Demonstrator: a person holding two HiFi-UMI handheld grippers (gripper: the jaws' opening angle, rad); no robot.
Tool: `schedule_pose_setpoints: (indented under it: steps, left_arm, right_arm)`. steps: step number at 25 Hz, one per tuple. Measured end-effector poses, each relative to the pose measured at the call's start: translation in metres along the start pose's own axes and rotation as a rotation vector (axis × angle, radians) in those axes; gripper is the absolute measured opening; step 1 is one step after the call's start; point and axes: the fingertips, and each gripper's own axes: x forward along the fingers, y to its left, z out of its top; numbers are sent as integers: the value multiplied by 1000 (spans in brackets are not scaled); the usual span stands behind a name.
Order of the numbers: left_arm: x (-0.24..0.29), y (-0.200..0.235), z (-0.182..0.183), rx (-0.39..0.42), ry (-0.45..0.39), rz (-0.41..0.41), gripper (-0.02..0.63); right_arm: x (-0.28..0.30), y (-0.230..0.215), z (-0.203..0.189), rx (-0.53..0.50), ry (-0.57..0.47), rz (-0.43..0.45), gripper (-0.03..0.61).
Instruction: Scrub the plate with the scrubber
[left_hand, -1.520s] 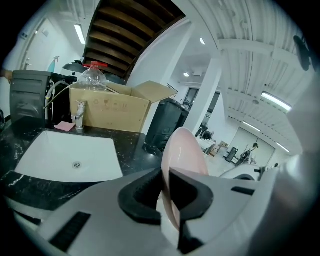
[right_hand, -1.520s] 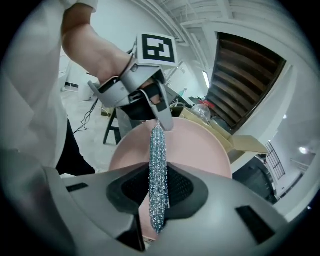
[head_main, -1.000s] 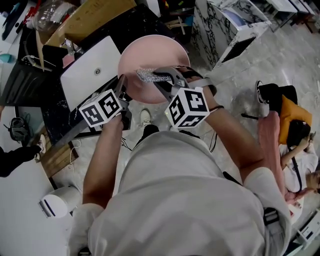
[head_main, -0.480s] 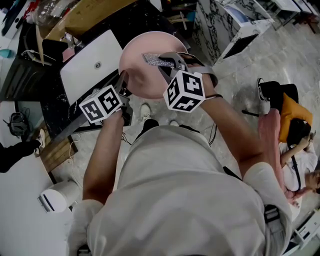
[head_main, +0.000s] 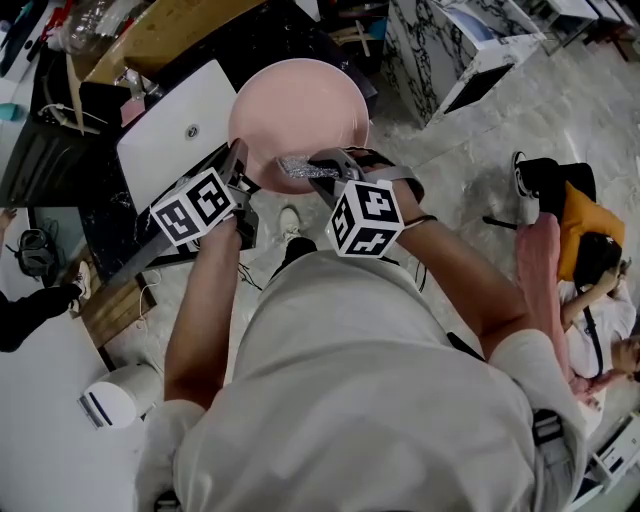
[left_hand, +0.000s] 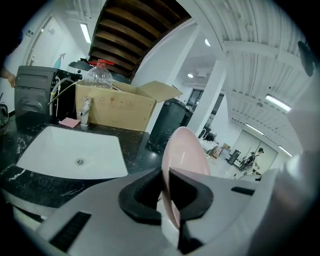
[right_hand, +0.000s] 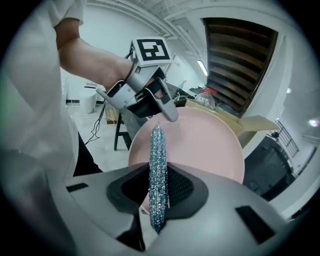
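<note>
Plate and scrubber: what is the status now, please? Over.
Left tool gripping plate rim, jaws just eased open slightly. Right tool shut on scrubber, scrubber at plate's near edge. Nothing in the way.

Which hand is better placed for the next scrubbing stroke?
Right: the right claw grips the glittery scrubber at the pink plate; the left claw, jaws just opening slightly, holds its rim.
</note>
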Motion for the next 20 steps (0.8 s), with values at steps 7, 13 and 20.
schedule_pose_setpoints:
  steps: [7,13,20]
  left_arm:
    - [5,-6,-7,22,18,-8,14]
    - [4,-14,-18,34,43,-16,14]
    - [7,-10,-16,23,37,-18,18]
  right_arm:
    - [-27,-69,12,49,-67,-190,77]
    - [-28,-121,8,-8,-28,-317,77]
    - [-15,-106,-24,73,24,-232,77]
